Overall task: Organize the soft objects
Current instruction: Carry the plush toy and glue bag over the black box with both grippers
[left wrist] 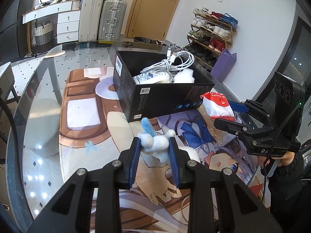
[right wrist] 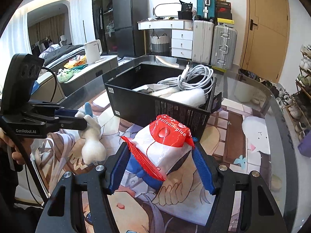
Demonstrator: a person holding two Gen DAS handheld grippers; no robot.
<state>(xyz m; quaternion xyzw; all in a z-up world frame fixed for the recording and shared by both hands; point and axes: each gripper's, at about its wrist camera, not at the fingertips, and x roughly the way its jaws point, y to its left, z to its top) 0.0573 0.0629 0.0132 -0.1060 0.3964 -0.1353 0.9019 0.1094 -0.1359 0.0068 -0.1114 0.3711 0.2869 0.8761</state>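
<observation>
Pinching a white and blue plush (left wrist: 153, 142) between its blue pads, the left claw (left wrist: 154, 145) holds it lifted off the surface (left wrist: 44, 104), just short of the black box (left wrist: 165, 99) ahead; I judge the lift is meant to clear the box wall. The right claw (right wrist: 161, 151) is clenched on a red and white packet (right wrist: 165, 147) marked "balloon glue", also raised, with the same box directly beyond its tips. Both loads sit close to the box's near wall, which suggests they go in next. Counted: two claws, one plush, one packet, one box. Inside the box lie one coiled white cable (right wrist: 196, 79) and some white soft pieces I cannot count.
</observation>
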